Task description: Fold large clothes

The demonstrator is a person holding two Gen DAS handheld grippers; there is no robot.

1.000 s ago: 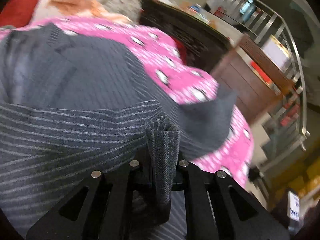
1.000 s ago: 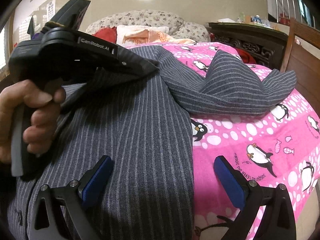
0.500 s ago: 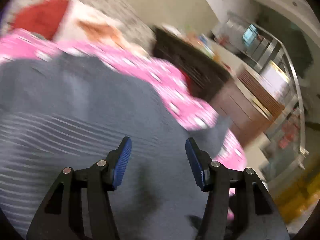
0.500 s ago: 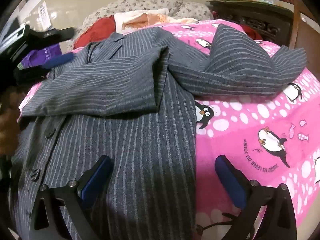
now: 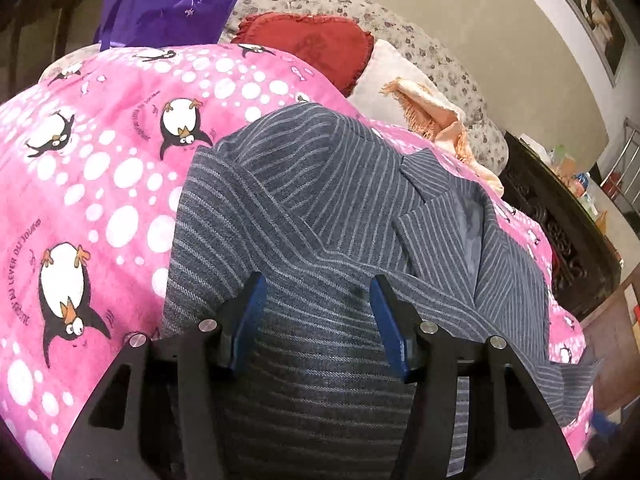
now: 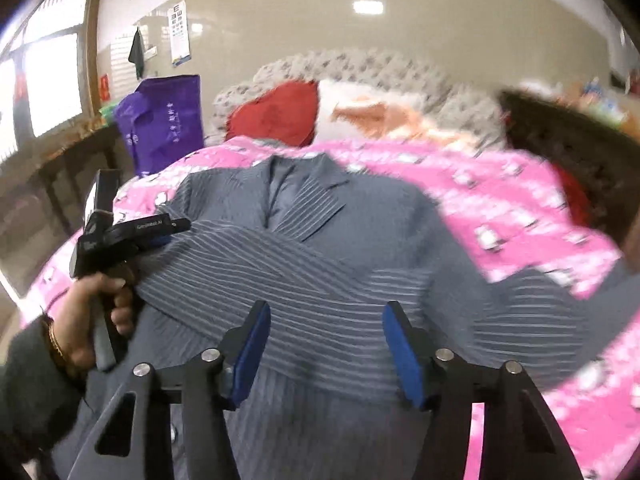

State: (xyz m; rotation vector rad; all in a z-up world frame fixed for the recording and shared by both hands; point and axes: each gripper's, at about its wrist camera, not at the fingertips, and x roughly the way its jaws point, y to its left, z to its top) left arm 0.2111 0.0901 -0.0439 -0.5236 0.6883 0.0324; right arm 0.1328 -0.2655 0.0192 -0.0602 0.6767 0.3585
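A grey pinstriped suit jacket (image 6: 320, 248) lies front up on a bed with a pink penguin blanket (image 6: 500, 208). One sleeve (image 6: 280, 280) is folded across its chest; the other trails to the right (image 6: 560, 312). The jacket also fills the left wrist view (image 5: 320, 208). My left gripper (image 5: 318, 312) is open and empty just above the jacket's shoulder; it also shows in the right wrist view (image 6: 160, 232), held by a hand at the jacket's left side. My right gripper (image 6: 326, 344) is open and empty above the folded sleeve.
A red cushion (image 6: 280, 112), a white pillow with an orange cloth (image 6: 368, 116) and a patterned headboard (image 6: 360, 64) lie behind the jacket. A purple bag (image 6: 164, 128) stands at the left. Dark wooden furniture (image 5: 560, 224) borders the bed's right side.
My left gripper let go of the sleeve, opened, and drew back to the jacket's left shoulder. The sleeve now lies across the chest. My right gripper moved left over the jacket and narrowed somewhat.
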